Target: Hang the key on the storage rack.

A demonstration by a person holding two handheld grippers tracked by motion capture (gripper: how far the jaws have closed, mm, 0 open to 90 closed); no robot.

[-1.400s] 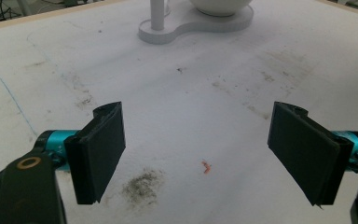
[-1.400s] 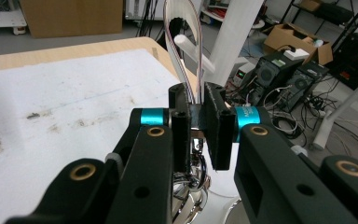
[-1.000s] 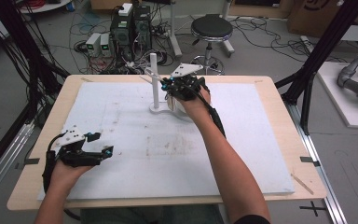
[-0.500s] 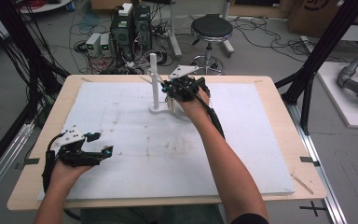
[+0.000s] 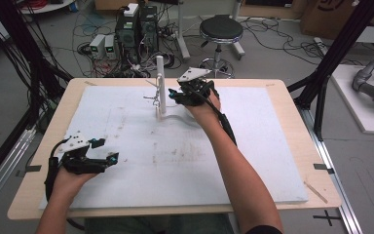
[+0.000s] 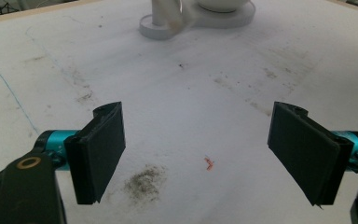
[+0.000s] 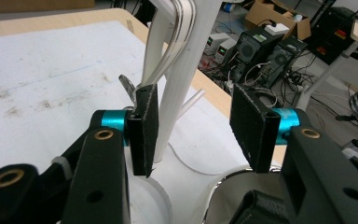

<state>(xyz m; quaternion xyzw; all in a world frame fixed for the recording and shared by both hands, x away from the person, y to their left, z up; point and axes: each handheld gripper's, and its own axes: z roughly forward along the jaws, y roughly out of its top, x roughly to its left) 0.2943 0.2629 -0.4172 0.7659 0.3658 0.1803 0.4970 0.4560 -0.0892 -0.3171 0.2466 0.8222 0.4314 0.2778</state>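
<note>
A white post [image 5: 159, 83] stands upright on a round base at the far middle of the white mat [image 5: 263, 146]. A small metal piece [image 5: 151, 97] hangs at the post's left side. My right gripper [image 5: 174, 93] sits just right of the post, and its jaws have just been opening. In the right gripper view the right gripper [image 7: 198, 135] is open; the post [image 7: 182, 84] rises in the gap close to the left pad, untouched, with the metal piece [image 7: 128, 86] beyond it. My left gripper [image 5: 108, 158] rests open and empty at the near left; the left gripper [image 6: 205, 154] looks across bare mat.
A shiny rounded rim [image 7: 223, 196] lies low under the right gripper beside the post's base [image 6: 168, 21]. The wooden table edge [image 5: 292, 97] frames the mat. Beyond the table stand a stool [image 5: 220, 29], computer cases [image 5: 136, 24] and cables on the floor.
Both hands stay in place. The right gripper's jaws look a little wider apart by the post than before; nothing else has shifted.
</note>
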